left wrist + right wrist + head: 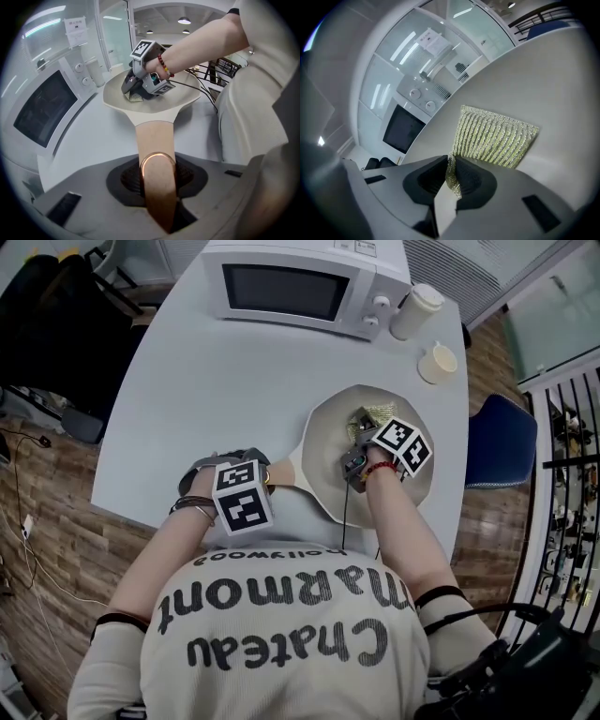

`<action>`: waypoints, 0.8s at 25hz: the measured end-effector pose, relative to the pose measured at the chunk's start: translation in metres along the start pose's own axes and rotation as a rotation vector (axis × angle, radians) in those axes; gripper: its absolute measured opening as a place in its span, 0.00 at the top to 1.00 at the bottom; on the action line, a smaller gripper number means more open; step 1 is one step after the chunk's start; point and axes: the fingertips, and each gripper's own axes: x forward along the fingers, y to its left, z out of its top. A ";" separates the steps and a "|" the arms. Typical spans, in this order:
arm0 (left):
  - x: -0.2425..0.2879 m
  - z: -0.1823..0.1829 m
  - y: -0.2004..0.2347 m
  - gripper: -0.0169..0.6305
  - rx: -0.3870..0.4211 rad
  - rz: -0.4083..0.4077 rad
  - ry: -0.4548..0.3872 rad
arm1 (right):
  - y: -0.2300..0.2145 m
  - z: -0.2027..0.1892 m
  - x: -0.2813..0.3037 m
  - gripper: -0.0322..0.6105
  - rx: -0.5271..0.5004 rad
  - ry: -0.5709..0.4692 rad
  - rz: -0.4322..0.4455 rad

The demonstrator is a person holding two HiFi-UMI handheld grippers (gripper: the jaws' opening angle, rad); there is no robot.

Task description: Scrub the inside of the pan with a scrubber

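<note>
A cream pan [328, 442] lies on the grey table, its tan handle [281, 474] pointing toward me. My left gripper [246, 486] is shut on that handle [157, 154], which runs between its jaws. In the left gripper view the pan's bowl [183, 96] sits ahead with the right gripper [136, 86] inside it. My right gripper [361, 442] is shut on a yellow-green woven scrubber [494, 136], pinching one edge while the rest lies flat against the pan's inside. In the head view the scrubber [373, 414] shows just beyond the gripper's marker cube.
A white microwave [300, 282] stands at the table's far edge. Right of it are a white lidded jug [415, 310] and a small cup [438, 362]. A blue chair [502, 442] is beside the table's right edge. Railings run along the far right.
</note>
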 end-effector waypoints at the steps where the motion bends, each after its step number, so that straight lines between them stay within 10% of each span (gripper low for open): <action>1: 0.000 0.000 0.000 0.77 -0.001 -0.002 0.000 | -0.004 0.004 -0.001 0.86 0.006 -0.012 -0.014; 20: 0.002 -0.003 0.004 0.79 -0.011 -0.007 0.018 | -0.076 0.037 -0.057 0.87 0.268 -0.221 -0.260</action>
